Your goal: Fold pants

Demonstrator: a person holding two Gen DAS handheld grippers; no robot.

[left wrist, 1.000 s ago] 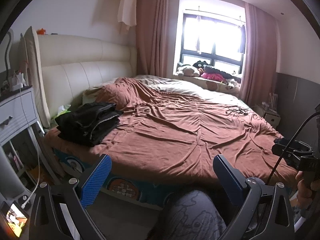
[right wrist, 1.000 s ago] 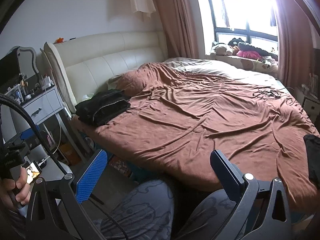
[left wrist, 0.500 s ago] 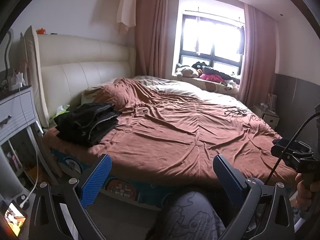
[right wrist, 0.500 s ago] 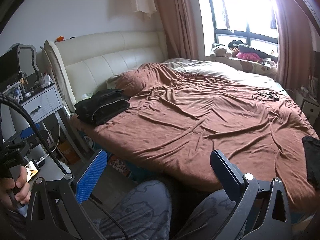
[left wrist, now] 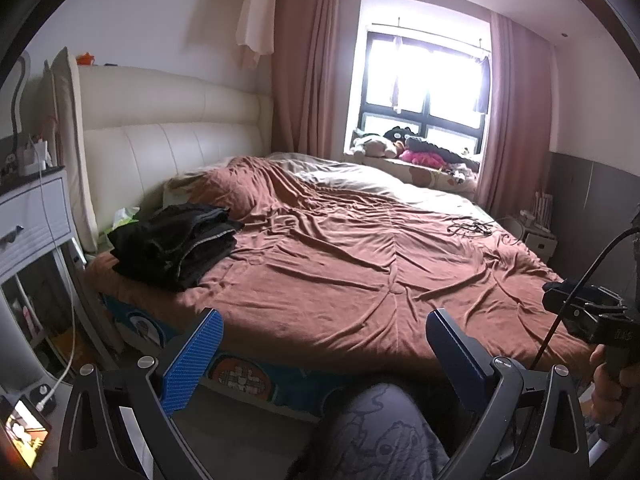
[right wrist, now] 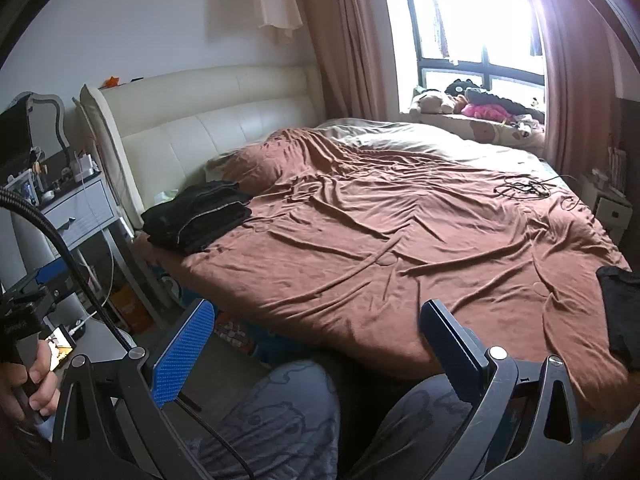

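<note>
The bed (left wrist: 328, 276) carries a rumpled brown cover (right wrist: 400, 248) over nearly all of its top — a strip of beige sheet (right wrist: 420, 140) shows along the window side. A stack of folded black pants (left wrist: 176, 246) lies near the headboard corner, a tangle of black cable (left wrist: 468, 228) on the far side, and another dark garment (right wrist: 618, 308) at the near right edge.

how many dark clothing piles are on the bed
2: a folded black stack at the headboard-side corner, and a dark garment at the right edge, partly cut off. More may be out of view.
</note>
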